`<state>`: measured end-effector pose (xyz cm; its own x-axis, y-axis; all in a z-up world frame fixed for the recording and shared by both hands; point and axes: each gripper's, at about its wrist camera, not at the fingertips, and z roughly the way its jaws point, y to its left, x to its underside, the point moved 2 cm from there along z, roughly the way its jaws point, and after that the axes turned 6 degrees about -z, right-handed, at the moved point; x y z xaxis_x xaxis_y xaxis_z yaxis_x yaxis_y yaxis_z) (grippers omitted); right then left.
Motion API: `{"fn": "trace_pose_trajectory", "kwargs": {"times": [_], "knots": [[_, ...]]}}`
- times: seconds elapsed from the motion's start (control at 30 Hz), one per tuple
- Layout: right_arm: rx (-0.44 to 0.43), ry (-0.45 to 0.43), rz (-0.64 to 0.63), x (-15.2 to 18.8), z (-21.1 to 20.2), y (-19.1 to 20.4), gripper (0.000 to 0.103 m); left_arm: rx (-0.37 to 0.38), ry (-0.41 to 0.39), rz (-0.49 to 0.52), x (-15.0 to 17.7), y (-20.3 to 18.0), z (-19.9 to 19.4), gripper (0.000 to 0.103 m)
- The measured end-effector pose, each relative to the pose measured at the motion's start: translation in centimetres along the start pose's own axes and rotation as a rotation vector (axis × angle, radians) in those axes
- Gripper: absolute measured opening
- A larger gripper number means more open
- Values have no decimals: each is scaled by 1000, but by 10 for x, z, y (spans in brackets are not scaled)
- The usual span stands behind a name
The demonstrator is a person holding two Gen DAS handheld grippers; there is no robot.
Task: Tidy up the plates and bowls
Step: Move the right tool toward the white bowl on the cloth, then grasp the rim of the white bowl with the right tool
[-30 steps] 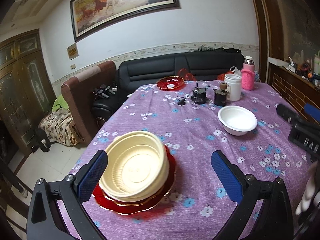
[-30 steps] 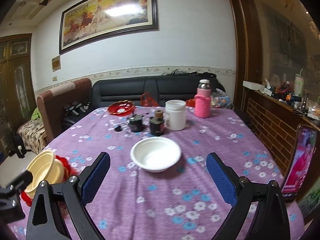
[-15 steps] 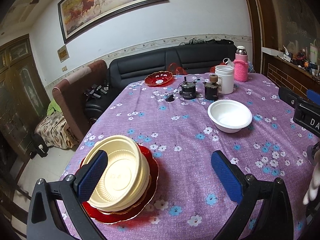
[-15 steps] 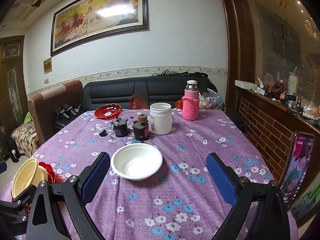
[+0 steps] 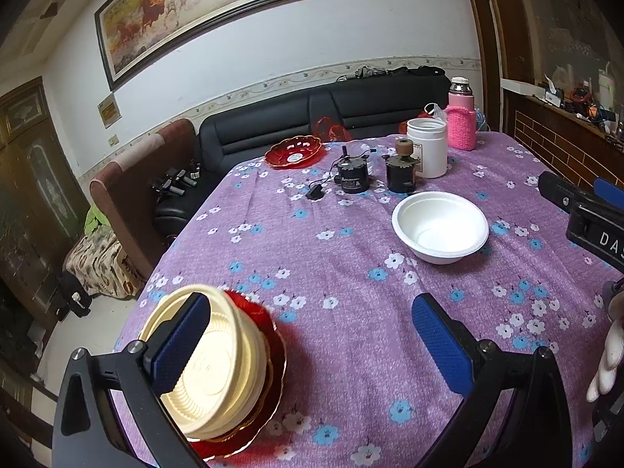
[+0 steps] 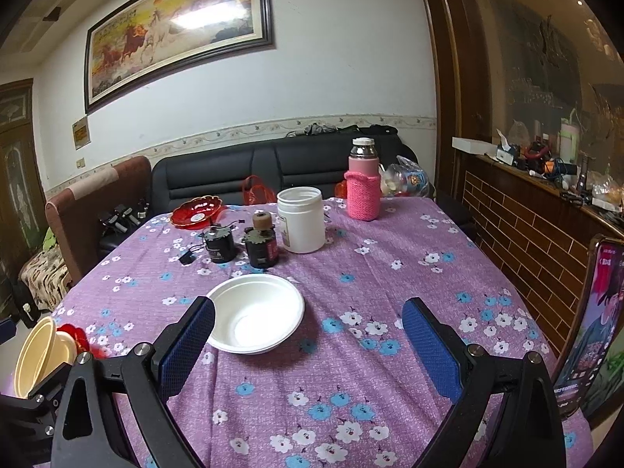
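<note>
Cream bowls [image 5: 218, 362] nest on a red plate [image 5: 269, 355] at lower left of the left wrist view, partly behind the wide-open, empty left gripper [image 5: 308, 343]. Right of centre sits a white bowl [image 5: 440, 226]. Right gripper [image 6: 308, 345] gapes empty, white bowl just beyond its left finger.

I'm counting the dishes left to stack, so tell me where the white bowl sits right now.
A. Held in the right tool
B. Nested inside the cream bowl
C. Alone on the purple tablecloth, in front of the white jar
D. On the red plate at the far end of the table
C: the white bowl rests by itself on the purple tablecloth, nearer the camera than the white jar; the right tool is open and holds nothing.
</note>
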<state>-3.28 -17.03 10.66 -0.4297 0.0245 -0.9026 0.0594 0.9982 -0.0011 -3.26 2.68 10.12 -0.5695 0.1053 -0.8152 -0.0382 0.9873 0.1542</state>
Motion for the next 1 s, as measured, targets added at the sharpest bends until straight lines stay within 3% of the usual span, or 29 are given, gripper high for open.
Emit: {"fn": "trace_pose_trajectory", "kwargs": {"times": [0.17,0.3,0.57,0.83,1.0], "knots": [[14,19,33,-2,15,-14,98,24,0,13,-9,-9,8,103],[20,39,83,-4,30,-28,98,92,42,-4,-20,-14,22,103],[-21,71,282,-17,74,-51,98,222,103,-192,-62,-10,52,103],[-122,138,417,0,128,-47,98,215,161,-222,-61,-33,96,103],[-132,207,397,15,144,-50,87,244,204,-248,-63,-50,129,103]]}}
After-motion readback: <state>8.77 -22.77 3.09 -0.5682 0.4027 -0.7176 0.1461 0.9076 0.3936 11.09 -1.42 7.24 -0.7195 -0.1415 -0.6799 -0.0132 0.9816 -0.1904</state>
